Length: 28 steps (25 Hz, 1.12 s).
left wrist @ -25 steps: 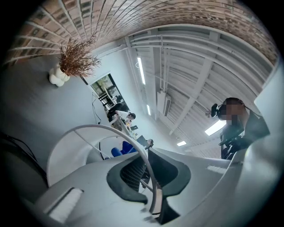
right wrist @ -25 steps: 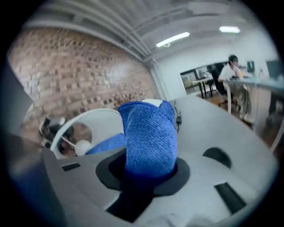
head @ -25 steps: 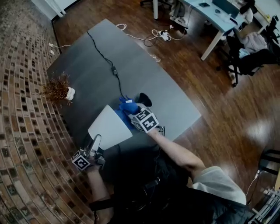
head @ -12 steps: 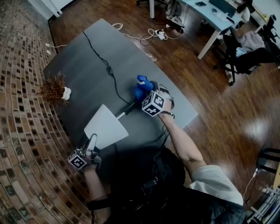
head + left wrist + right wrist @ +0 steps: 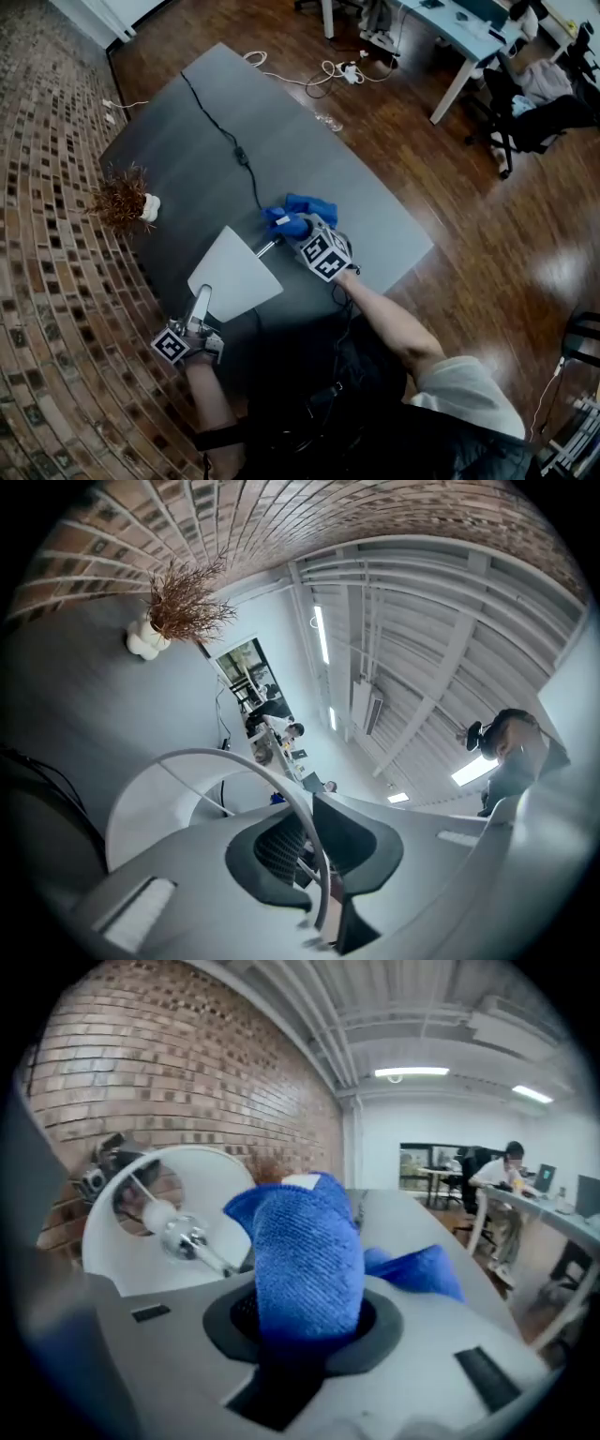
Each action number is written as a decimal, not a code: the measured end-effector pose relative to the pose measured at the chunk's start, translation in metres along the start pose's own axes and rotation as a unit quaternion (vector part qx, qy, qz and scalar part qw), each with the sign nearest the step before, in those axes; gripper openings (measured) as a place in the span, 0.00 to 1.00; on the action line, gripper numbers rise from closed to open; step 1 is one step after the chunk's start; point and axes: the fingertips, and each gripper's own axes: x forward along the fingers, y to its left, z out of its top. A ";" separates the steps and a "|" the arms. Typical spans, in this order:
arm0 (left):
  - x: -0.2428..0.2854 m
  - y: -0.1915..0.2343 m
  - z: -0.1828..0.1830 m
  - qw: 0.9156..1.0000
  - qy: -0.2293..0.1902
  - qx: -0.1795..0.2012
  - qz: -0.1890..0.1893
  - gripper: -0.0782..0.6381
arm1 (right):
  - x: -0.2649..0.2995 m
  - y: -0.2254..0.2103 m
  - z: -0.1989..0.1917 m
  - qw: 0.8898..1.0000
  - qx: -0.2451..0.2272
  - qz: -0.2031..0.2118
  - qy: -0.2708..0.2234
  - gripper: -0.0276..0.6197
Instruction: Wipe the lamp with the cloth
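1. Wiping falls to the right gripper [image 5: 296, 228], whose jaws are clamped on a bunched blue cloth [image 5: 309, 1258]. In the head view the wad sits at centre frame, by the metal stem [image 5: 202, 1249] of the lamp [image 5: 246, 264], just right of the white shade [image 5: 231, 277].
2. Bracing belongs to the left gripper [image 5: 317, 855]. Its jaws are nearly together, pinched on the shade's rim at lower left of the head view, with the lamp tilted over the grey table [image 5: 187, 141].
3. Lead with the cloth's folded bulge, not the jaw tips, so that only fabric meets the stem and shade.
4. Stroke along the stem toward the shade, then around the shade's outer face. Use light pressure, since the shade looks thin and likely to flex.
5. Match each push with a firm left pinch, or the lamp may swing.
6. Mind the black cable [image 5: 225, 139] running to upper left; a snag there could drag the lamp.
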 end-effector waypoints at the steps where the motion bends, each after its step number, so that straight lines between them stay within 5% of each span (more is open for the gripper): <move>1: 0.002 0.000 0.001 1.000 0.001 -0.004 0.001 0.15 | -0.004 -0.024 -0.006 0.999 -0.012 -0.050 0.013 0.20; 4: 0.009 0.004 0.009 0.999 -0.003 -0.032 0.010 0.15 | -0.035 -0.094 0.006 0.985 -0.007 -0.175 0.011 0.20; 6: 0.012 0.010 0.015 0.997 -0.015 -0.067 0.023 0.15 | -0.048 -0.107 0.027 0.984 0.065 -0.158 -0.058 0.20; 9: 0.016 0.015 0.019 0.992 -0.038 -0.116 0.031 0.15 | -0.036 -0.087 0.028 0.970 0.188 -0.076 -0.138 0.20; 13: 0.018 0.013 0.016 0.993 -0.038 -0.109 0.032 0.15 | -0.005 -0.026 0.006 0.941 0.290 0.010 -0.173 0.20; 15: 0.020 0.008 0.014 0.997 -0.029 -0.062 0.026 0.15 | -0.004 0.012 0.021 0.905 0.356 0.124 -0.196 0.20; 18: 0.019 -0.006 0.004 0.998 0.014 0.066 -0.008 0.15 | -0.019 0.036 0.052 0.846 0.417 0.279 -0.178 0.20; 19: 0.019 -0.014 -0.001 0.993 0.034 0.113 -0.022 0.15 | -0.026 0.021 0.061 0.845 0.418 0.281 -0.179 0.20; 20: 0.020 -0.020 -0.007 0.986 0.052 0.153 -0.033 0.15 | -0.031 -0.005 0.069 0.860 0.405 0.253 -0.180 0.20; 22: 0.019 -0.026 -0.019 0.973 0.081 0.211 -0.050 0.15 | -0.032 -0.067 0.070 0.915 0.346 0.152 -0.142 0.20; 24: 0.017 -0.025 -0.031 0.963 0.102 0.244 -0.060 0.15 | -0.020 -0.105 0.050 0.964 0.256 0.065 -0.023 0.20; 26: 0.014 -0.021 -0.042 0.957 0.114 0.257 -0.065 0.15 | -0.004 -0.104 0.018 0.978 0.169 0.036 0.121 0.19; 28: 0.009 -0.018 -0.049 0.956 0.117 0.261 -0.065 0.15 | 0.011 -0.075 -0.009 0.963 0.104 0.052 0.242 0.19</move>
